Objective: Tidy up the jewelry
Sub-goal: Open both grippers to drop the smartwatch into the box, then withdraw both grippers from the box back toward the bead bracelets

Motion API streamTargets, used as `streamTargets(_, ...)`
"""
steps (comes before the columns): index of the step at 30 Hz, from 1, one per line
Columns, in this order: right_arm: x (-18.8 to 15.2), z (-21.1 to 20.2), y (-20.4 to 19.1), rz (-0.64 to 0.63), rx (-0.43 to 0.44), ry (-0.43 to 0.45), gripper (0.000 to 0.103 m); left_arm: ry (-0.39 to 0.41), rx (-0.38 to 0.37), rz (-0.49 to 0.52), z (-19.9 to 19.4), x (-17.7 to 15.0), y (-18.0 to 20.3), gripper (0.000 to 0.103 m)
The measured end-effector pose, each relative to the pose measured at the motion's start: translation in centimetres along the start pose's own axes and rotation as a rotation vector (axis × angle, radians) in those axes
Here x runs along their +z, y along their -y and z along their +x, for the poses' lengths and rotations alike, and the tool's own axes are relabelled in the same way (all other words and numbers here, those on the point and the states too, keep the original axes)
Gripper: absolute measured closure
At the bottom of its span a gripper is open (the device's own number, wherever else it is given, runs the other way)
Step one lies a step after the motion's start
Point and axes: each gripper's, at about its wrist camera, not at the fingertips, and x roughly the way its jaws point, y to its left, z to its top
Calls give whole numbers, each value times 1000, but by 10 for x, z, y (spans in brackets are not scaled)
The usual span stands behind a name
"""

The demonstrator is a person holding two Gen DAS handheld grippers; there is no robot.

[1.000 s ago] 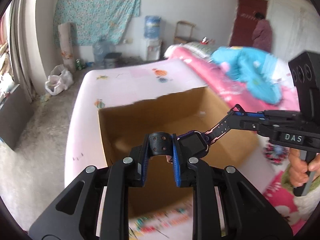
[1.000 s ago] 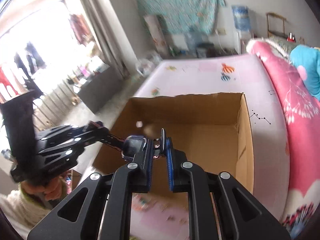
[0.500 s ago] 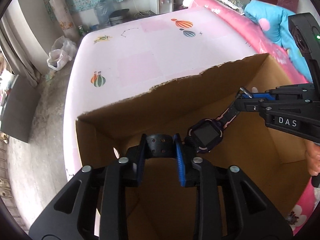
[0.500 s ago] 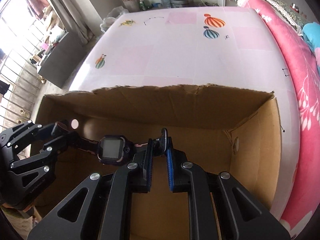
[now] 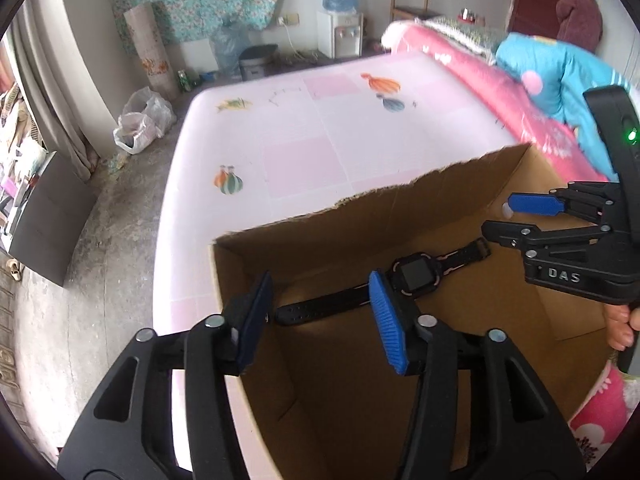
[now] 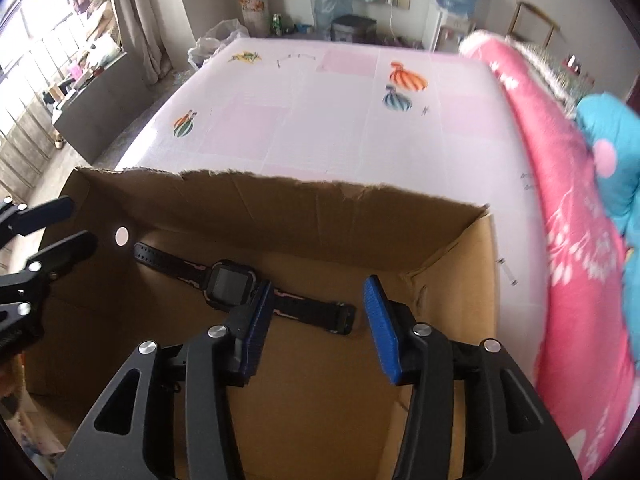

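Left wrist view gives us the watch (image 5: 416, 274) first: black with pink trim along its strap, stretched out flat in the cardboard box (image 5: 400, 216), screen up, and nothing gripping it. Our left gripper (image 5: 318, 320) stands wide over the buckle-hole end of the strap, blue pads clear on either side; its jaws have just been opening, and only the strap's end lies in the gap below them. From the right wrist view we see the right gripper (image 6: 320, 324) parted as well, jaws just opened, the other strap end lying under the gap and touching neither pad. So we judge the drop-off step is done for this piece: the watch is in the box on the pink bed sheet (image 5: 304, 152). Next we would lift both grippers straight up and out, minding the torn front wall, and go for another item, though none shows in either view. Compared with a second ago, the change is plain: then both grippers pinched the strap ends and carried the watch above the box; now it lies released inside.
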Motion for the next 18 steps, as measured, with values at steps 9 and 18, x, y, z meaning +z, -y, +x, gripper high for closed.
streamTargets(9,-32,-94,14,59,44,243,38,165,-69,-31,-92,-48,-16,19)
streamTargets(18,-128,-146,2,77,131,320,13,47,-265,-143,-115,-141,-24,9)
